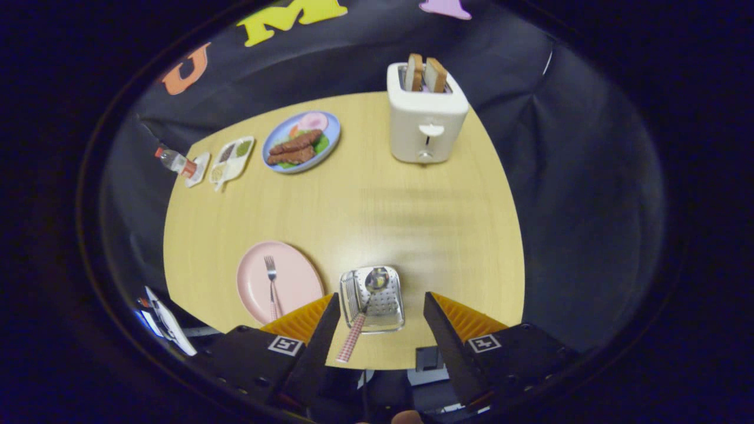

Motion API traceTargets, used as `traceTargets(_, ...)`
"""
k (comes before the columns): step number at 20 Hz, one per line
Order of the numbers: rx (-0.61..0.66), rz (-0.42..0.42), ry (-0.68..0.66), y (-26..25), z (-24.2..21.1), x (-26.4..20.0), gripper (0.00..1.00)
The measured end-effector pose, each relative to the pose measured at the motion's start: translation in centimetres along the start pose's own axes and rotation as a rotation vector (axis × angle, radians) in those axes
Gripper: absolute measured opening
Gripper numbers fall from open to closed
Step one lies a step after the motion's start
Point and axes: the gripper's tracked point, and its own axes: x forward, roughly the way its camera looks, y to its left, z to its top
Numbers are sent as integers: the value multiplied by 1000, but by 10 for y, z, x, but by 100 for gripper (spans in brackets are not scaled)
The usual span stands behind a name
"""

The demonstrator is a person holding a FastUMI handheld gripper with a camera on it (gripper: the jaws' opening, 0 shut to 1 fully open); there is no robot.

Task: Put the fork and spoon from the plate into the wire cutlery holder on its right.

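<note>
One spoon (366, 297) down, one fork (271, 285) left on the pink plate (256, 288).
My jaws (382, 312) hang spread wide and empty above the wire cutlery holder (386, 309), on the tabletop (377, 206); the spoon lies in it, checked handle sticking out toward me. Left of the holder, the plate carries the fork.

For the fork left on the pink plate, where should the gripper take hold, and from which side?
Probably the fork's checked handle, which ends near the pink plate's near rim. Come from above, fingers straddling the handle across its width, since it lies flat with tines pointing away. The gripper is open, with the wire holder between its fingers.
</note>
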Motion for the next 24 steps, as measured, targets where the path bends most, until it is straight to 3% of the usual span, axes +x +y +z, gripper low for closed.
traceTargets(4,-60,71,-287,48,8,-22,89)
traceTargets(8,-105,125,-403,101,-28,-19,89)
traceTargets(17,-121,117,-353,170,-113,52,91)
traceTargets(24,-150,61,-300,186,-135,98,91)
